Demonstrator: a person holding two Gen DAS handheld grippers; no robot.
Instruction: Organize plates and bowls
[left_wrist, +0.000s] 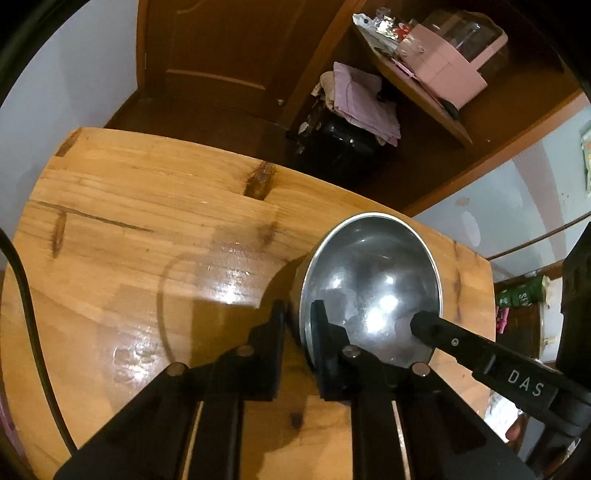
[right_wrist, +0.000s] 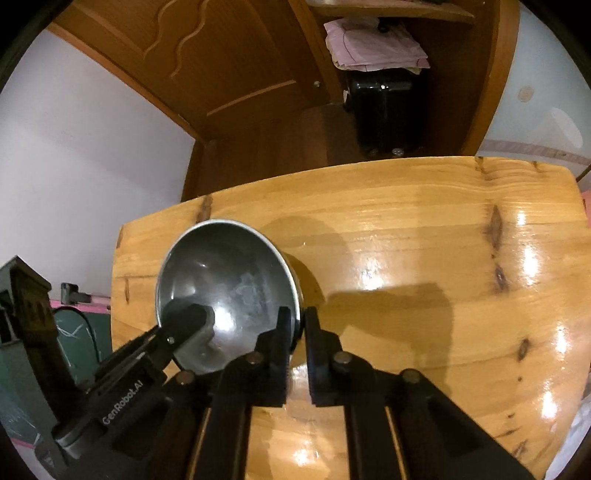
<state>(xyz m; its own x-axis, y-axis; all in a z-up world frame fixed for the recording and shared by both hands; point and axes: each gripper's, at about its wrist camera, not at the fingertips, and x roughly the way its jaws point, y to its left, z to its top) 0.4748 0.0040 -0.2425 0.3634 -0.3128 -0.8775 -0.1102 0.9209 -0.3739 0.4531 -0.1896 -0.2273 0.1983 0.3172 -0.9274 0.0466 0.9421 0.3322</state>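
Observation:
A shiny steel bowl (left_wrist: 373, 280) is held tilted over the wooden table (left_wrist: 147, 221). My left gripper (left_wrist: 299, 314) is shut on the bowl's left rim, one finger outside and one inside. In the right wrist view the same steel bowl (right_wrist: 225, 280) is at the left. My right gripper (right_wrist: 297, 321) is shut on its right rim. Each view shows the other gripper's finger reaching into the bowl: the right gripper's finger shows in the left wrist view (left_wrist: 428, 323), the left gripper's finger in the right wrist view (right_wrist: 188, 317).
A faint ring mark (left_wrist: 166, 288) shows on the glossy tabletop. Beyond the table's far edge are a wooden door (right_wrist: 207, 66), a black suitcase (right_wrist: 384, 110) with folded pink cloth (right_wrist: 373, 44) on it, and a shelf with a pink box (left_wrist: 443, 62).

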